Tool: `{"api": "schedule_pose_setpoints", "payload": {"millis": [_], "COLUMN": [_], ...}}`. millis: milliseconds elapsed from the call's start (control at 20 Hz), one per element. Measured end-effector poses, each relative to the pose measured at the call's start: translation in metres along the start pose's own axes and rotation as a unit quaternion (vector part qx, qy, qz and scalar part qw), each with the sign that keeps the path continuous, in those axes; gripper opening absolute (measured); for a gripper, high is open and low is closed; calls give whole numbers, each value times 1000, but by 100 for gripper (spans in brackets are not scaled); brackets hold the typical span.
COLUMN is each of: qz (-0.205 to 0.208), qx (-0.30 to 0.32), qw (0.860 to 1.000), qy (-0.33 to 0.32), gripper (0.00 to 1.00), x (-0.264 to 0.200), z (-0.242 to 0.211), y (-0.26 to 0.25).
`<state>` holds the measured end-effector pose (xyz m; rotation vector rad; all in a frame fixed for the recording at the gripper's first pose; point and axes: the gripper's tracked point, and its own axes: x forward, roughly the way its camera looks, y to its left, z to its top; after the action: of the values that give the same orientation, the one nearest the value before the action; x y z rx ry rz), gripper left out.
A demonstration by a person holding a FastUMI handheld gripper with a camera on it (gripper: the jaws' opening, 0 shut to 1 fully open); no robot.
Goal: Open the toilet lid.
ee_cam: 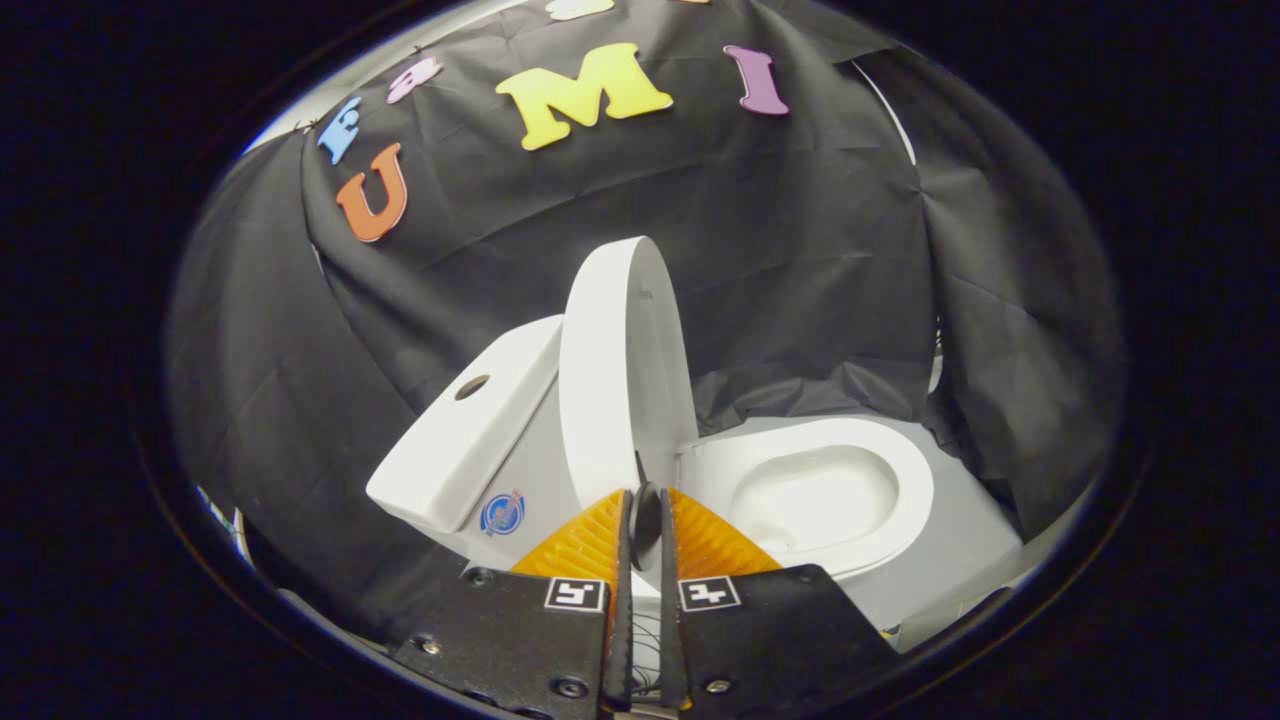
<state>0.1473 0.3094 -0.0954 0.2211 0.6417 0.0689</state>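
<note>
The gripper (pixel 645 500) has its two fingers drawn close together, with only a thin slit between them, and a small dark round knob or pad (pixel 645 515) sits in that slit at the tips (whether both fingers actually press on it cannot be told from here). Just ahead of the fingers stands the toilet lid (pixel 620 370), raised upright on its hinge and seen nearly edge-on, its lower edge touching the tips' line of sight. To the left of the lid lies the white cistern (pixel 470 430), with a dark oval hole on its top and a round blue sticker on its side. To the right, beyond the fingers, the seat and bowl (pixel 815 490) lie open and uncovered. The toilet rests on a pale grey floor (pixel 960 545). Behind everything hangs the black cloth wall (pixel 800 250), creased and draped.
</note>
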Motion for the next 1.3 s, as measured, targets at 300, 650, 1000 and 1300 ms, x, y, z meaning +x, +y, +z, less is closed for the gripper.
{"api": "schedule_pose_setpoints", "payload": {"millis": [300,650,1000,1300], "qz": [2,6,14,19], "qx": [-29,-68,-95,-113], "qw": [1000,998,995,993], "qy": [-3,-4,-2,-2], "gripper": [14,14,14,14], "x": [4,9,13,16], "z": [-3,-7,-12,-13], "y": [19,39,59,72]}}
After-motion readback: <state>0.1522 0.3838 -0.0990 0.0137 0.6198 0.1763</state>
